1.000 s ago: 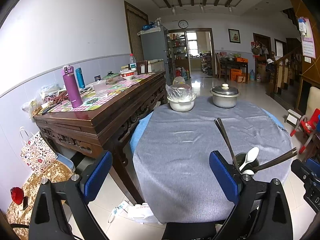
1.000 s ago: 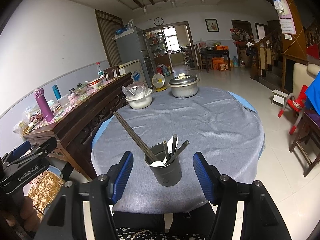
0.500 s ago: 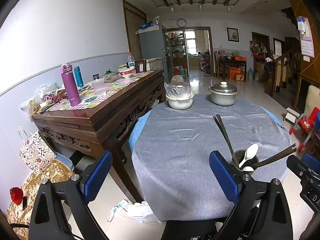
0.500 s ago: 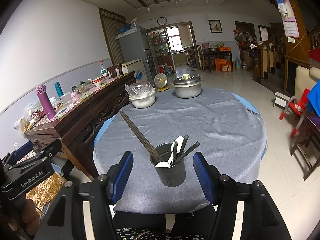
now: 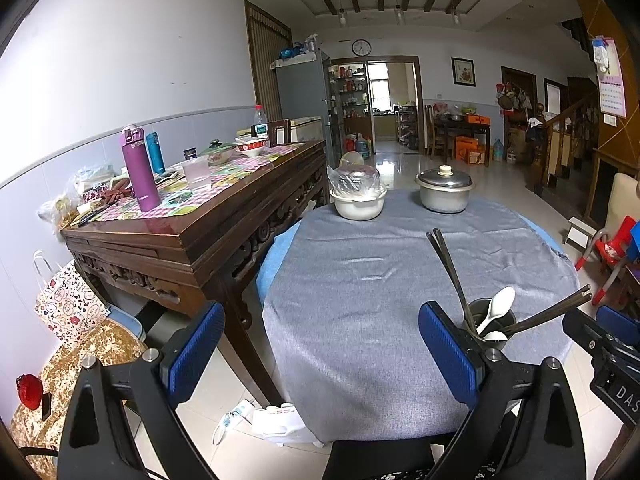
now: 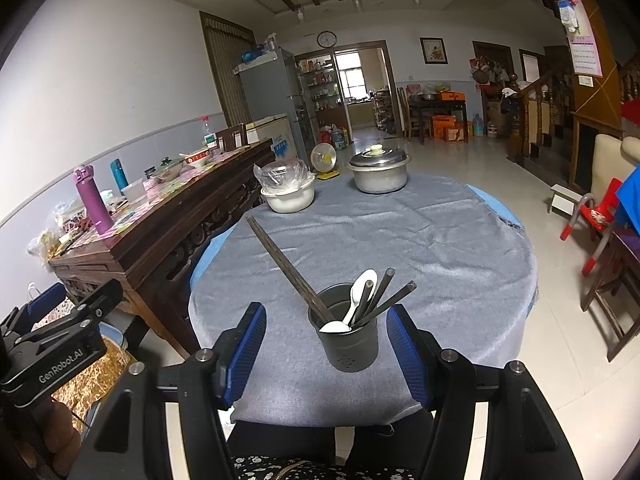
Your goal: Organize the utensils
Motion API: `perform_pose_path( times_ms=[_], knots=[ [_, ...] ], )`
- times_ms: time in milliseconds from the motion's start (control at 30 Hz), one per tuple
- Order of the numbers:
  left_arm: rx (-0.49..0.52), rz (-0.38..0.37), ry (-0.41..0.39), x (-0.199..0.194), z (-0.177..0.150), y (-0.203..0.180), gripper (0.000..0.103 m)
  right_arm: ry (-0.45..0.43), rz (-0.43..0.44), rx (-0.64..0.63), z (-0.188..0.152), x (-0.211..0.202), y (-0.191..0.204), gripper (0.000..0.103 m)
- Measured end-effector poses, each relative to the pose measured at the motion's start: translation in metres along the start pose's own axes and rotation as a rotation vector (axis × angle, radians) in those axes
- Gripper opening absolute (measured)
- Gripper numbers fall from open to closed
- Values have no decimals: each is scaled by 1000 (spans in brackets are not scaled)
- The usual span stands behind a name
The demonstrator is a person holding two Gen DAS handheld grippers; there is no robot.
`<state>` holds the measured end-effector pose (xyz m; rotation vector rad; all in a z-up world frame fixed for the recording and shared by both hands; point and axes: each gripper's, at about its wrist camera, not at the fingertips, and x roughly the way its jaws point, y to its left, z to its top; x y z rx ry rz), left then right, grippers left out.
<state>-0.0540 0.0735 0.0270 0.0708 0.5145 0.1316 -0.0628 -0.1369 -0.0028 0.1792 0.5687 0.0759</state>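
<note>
A dark grey utensil holder (image 6: 348,336) stands near the front edge of the round table with a grey cloth (image 6: 400,232). It holds dark chopsticks (image 6: 288,268), one pair leaning far left, and white spoons (image 6: 360,292). My right gripper (image 6: 326,344) is open, its blue pads on either side of the holder without pressing it. My left gripper (image 5: 322,348) is open over the table's front left part, with only cloth between its fingers. The holder (image 5: 490,320) shows just behind its right finger. The left gripper's body (image 6: 60,332) is at the left edge of the right wrist view.
A white bowl under plastic (image 6: 288,196) and a lidded metal pot (image 6: 378,176) stand at the table's far side. A carved wooden sideboard (image 6: 160,232) with a purple bottle (image 6: 94,200) flanks the left. A red child's chair (image 6: 596,216) is at the right.
The holder sits slightly further right and closer between the right gripper's fingers than a second ago. The left gripper has stayed where it was.
</note>
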Motion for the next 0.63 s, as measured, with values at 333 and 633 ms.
perform_pose_path(
  times_ms=[333, 633],
  knots=[
    [3, -8, -2, -1, -3, -2, 97, 2, 2, 0, 0, 3, 2, 67],
    [14, -52, 35, 22, -3, -10, 97, 0, 32, 33, -4, 8, -24, 67]
  ],
)
